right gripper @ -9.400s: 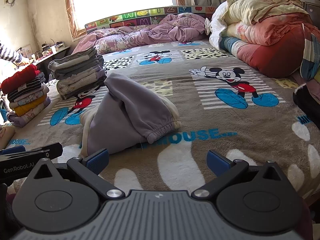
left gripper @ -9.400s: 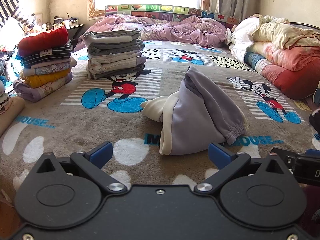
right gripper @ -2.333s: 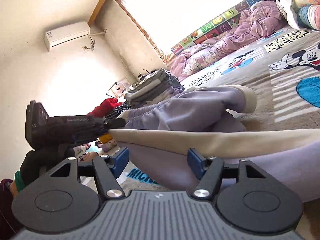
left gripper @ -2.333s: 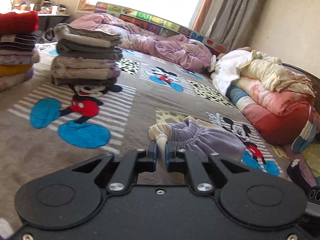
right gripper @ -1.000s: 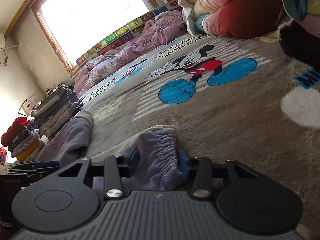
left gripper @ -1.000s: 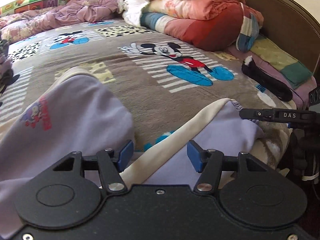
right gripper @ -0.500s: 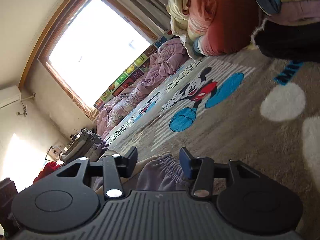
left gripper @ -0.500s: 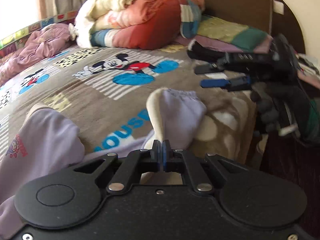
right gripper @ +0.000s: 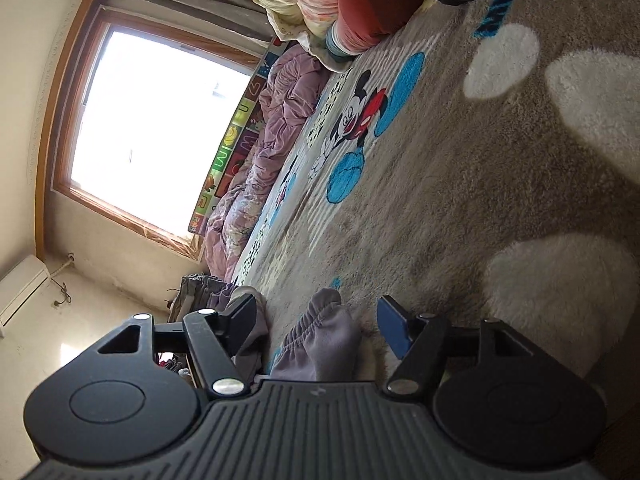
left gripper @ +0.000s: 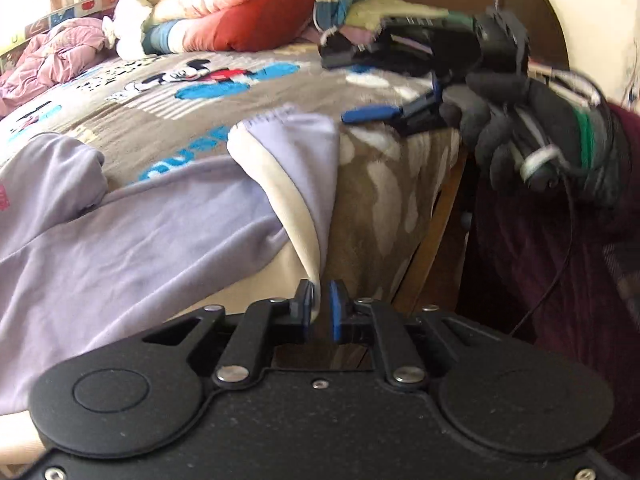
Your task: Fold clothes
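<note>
Lilac sweatpants (left gripper: 132,240) — long axis along bed's (left gripper: 380,184) near edge; cream hem between left gripper's (left gripper: 320,312) just-parted jaws, unpinched; right gripper (right gripper: 316,320) agape, opening — cuff (right gripper: 320,340) loose between.

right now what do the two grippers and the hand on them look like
Both are matt black. The left gripper has a speckled flat body, two round discs, silver pivot screws and blue pads on its jaws. The right gripper is the same but with a ribbed grey-black top. A dark knit glove with a green and white cuff, thin black cables and a maroon sleeve show behind it.
</note>
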Demonstrator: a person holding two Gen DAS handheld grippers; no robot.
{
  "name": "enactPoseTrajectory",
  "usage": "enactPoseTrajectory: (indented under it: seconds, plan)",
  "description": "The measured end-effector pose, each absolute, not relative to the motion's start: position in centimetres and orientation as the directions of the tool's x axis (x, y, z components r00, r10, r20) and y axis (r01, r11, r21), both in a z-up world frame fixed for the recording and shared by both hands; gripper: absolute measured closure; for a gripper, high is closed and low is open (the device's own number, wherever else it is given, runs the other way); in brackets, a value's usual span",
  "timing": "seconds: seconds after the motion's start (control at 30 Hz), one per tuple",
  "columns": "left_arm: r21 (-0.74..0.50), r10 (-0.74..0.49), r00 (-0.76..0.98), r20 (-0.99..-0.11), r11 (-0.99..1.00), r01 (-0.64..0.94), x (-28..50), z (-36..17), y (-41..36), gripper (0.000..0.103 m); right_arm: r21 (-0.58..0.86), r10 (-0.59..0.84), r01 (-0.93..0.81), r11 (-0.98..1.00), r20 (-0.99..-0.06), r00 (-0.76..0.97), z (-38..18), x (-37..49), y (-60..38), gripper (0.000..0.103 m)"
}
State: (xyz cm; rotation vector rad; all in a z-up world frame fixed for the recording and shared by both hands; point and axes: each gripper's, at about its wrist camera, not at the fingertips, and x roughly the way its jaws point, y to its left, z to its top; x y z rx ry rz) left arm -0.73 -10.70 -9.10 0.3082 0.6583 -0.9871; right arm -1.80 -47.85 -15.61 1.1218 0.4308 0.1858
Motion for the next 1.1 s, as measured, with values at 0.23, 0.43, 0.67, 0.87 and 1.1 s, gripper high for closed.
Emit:
enactPoseTrajectory:
  seconds: [0.23,0.43,0.67,0.87,1.1]
  plan:
    - [-0.291,-0.698,0.457,-0.551,0.674,0.680,5.2,-7.8,-13.2,0.047,0.920,0.381,0.087,0.383,-0.244,0.892,-15.8,-2.2,-46.5,0.034]
    - [-0.319,-0.751,0.439,-0.493,0.626,0.712,4.7,-8.5,-18.0,0.072,0.932,0.385,0.095,0.349,-0.235,0.892,-15.7,-3.3,-45.9,0.028]
    - [-0.331,-0.845,0.133,-0.518,0.341,0.880,1.6,-10.5,-19.1,0.072,0.939,0.325,0.144,0.311,-0.248,0.912,-16.5,-5.0,-47.5,0.024]
    - [-0.273,-0.865,0.191,-0.465,0.345,0.898,1.5,-7.1,-16.1,0.057,0.919,0.311,0.167,0.358,-0.286,0.906,-16.4,-5.3,-47.3,0.023]
    - [-0.336,-0.569,0.617,-0.543,0.821,0.461,8.8,-6.9,-6.3,0.055,0.855,0.307,0.173,0.490,-0.355,0.883,-14.8,-5.5,-45.7,0.024]
